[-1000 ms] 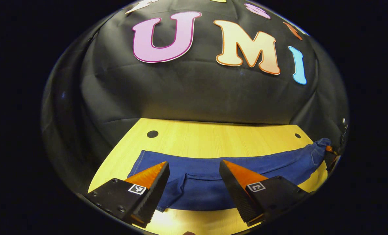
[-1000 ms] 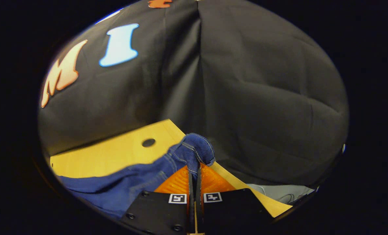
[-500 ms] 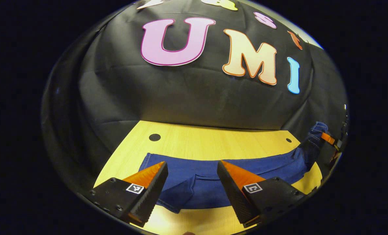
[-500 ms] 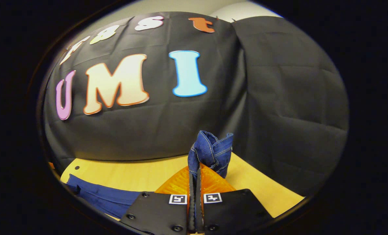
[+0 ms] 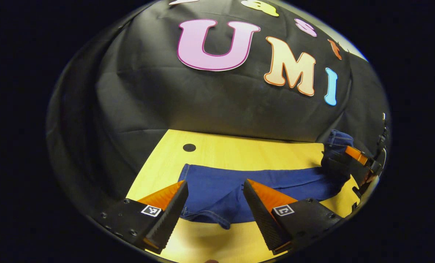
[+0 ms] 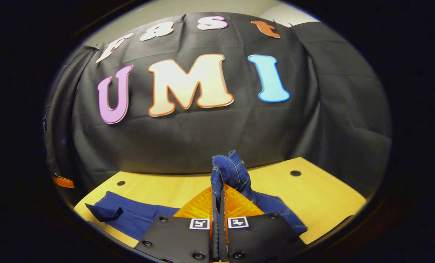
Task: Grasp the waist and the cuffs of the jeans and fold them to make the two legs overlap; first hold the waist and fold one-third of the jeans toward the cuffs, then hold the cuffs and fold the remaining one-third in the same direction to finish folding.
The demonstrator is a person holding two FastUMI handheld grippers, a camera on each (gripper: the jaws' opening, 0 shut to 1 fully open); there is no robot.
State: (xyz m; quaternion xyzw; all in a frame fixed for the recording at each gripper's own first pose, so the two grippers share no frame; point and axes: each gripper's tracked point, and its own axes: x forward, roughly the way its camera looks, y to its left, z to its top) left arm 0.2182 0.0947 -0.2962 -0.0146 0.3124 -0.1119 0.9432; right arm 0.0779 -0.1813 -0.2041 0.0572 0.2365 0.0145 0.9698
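The blue jeans [image 5: 261,180] lie stretched across the yellow table [image 5: 239,153]. My left gripper [image 5: 215,182] hovers open over their near end, where a folded edge [image 5: 217,219] points toward me; nothing is between its fingers [image 5: 166,206]. At the far right of the left gripper view, the right gripper [image 5: 354,155] holds the cuff end up off the table. In the right gripper view my right gripper [image 6: 219,187] is shut on the cuffs [image 6: 229,170], which stick up above the fingertips. The rest of the jeans [image 6: 129,215] trails down to the left.
The table has small dark holes near its back corners [image 5: 189,147] [image 6: 295,173]. The black booth cloth [image 5: 217,102] hangs right behind the table's far edge. An orange part of the left gripper [image 6: 62,181] shows at the left edge of the right gripper view.
My right gripper has lifted the cuffs off the table and swung them inward over the jeans. The left gripper stays open and has shifted slightly over the near end.
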